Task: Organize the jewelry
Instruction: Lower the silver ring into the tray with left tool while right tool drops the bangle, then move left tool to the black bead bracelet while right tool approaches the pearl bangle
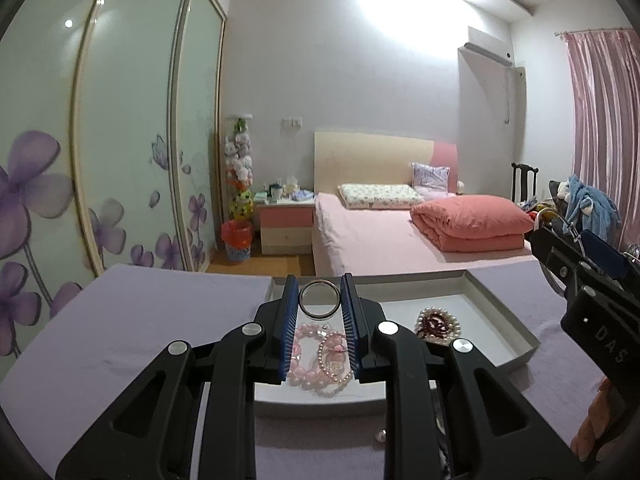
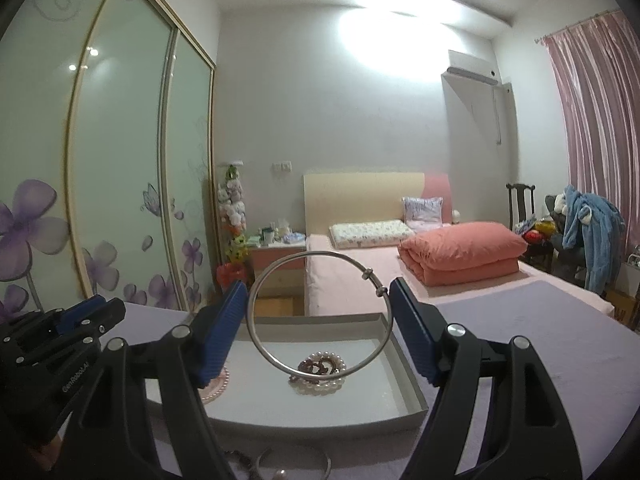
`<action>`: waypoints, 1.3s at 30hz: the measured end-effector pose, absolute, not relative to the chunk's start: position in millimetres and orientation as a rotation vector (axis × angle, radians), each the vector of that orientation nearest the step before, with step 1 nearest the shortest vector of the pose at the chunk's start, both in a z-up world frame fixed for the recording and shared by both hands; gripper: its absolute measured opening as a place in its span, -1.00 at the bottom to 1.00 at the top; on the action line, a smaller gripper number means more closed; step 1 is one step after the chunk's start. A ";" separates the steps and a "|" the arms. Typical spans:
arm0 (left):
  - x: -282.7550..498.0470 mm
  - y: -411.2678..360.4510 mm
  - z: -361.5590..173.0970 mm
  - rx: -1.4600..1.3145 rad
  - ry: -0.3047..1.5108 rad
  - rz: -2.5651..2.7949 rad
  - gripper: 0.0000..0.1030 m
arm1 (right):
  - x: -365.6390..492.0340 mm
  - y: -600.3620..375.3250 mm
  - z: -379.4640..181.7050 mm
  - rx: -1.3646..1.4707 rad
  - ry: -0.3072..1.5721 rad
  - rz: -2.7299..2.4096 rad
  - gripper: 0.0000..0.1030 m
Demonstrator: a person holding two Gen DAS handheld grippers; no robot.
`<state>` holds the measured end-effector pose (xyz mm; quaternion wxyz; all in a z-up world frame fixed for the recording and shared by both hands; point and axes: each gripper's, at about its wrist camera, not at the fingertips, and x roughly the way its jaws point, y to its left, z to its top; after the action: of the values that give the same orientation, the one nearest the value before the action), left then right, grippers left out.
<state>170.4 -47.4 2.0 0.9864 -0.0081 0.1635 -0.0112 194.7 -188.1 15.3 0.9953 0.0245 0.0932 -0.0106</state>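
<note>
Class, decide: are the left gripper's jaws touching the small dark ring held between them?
Touching. The left wrist view shows the ring pinched between both blue pads of the left gripper, with no gap visible on either side.

You are in a bedroom at home: a pink bed [image 1: 380,236], pillows [image 1: 380,195], a flowered wardrobe [image 1: 100,152], pink curtains [image 1: 604,120].

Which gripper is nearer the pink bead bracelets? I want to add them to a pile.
Left. The left gripper hovers directly over the pink bead bracelets in the tray; the right gripper is off to their right, over the pearl cluster.
</note>
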 end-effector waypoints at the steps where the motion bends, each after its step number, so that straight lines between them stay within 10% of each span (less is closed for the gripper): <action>1: 177.8 -46.9 -1.5 -0.022 0.345 -0.025 -0.56 | 202.0 -188.4 12.7 0.052 0.199 -0.021 0.39; 16: 248.7 -48.7 -44.0 -0.064 0.582 -0.101 -0.56 | 315.0 -199.6 -42.4 0.165 0.554 0.054 0.39; 19: 254.9 -41.3 -49.4 -0.100 0.619 -0.103 -0.27 | 330.3 -202.7 -55.3 0.221 0.649 0.090 0.40; 33: 213.5 14.6 -26.4 -0.207 0.593 -0.067 -0.08 | 262.6 -245.7 -37.9 0.274 0.602 0.081 0.43; 39: 183.8 19.2 -29.5 -0.196 0.629 -0.069 -0.08 | 237.2 -243.0 -49.7 0.203 0.696 0.091 -0.02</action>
<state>183.8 19.2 -29.5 0.9456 -0.0964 0.3089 -0.0337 237.2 -243.0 -49.7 0.9340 0.0990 0.3403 0.0446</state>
